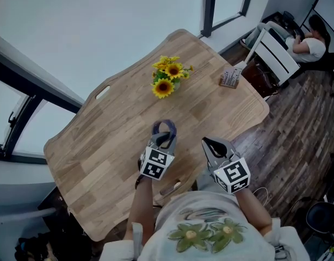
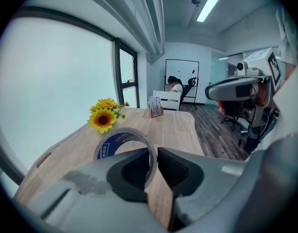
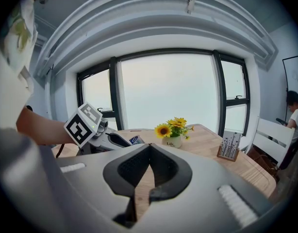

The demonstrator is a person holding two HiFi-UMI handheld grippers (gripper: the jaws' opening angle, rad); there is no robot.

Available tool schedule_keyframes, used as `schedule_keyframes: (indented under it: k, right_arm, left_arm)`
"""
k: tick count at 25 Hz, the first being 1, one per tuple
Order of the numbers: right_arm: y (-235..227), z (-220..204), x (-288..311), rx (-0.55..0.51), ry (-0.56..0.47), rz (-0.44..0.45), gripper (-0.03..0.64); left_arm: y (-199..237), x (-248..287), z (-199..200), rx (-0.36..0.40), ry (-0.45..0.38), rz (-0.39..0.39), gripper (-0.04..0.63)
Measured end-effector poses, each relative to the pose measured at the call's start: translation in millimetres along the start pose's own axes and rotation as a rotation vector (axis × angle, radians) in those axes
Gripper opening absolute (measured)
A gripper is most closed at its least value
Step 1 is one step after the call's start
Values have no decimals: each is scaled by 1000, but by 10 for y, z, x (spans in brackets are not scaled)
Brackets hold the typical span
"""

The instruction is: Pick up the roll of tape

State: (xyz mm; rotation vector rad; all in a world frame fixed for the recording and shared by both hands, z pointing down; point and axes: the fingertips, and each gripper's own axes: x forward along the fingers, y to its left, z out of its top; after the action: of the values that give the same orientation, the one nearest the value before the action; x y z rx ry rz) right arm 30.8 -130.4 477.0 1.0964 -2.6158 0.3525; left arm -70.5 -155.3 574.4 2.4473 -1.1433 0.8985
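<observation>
Wooden table [image 1: 101,145], person's torso at its near edge. Left gripper [image 1: 162,137] is over the near half of the table, roughly mid-width, and clamped on the tape [image 2: 121,133]. The jaws pinch one side of the ring's wall, one pad inside the ring and one outside. The ring stands upright and sticks out past the tips toward the far edge, blue core visible. The jaws hide its bottom, so I can't tell whether it touches the tabletop. Right gripper [image 3: 149,147] sits just beside the left, over the near-right edge, pointing slightly down. Its jaws are closed tip to tip with nothing between them. Sunflowers [image 1: 168,76] in a small pot stand near the middle of the far edge. Card holder [image 1: 230,78] stands upright by the far-right corner, well apart from both grippers.
</observation>
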Motion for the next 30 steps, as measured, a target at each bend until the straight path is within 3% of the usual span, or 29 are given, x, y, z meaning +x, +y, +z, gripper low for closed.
schedule_keyframes:
  k: [30]
  right_arm:
    - [396, 118, 62, -44, -11, 65, -3]
  left_arm:
    - [-215, -675, 517, -102, -261, -54, 64]
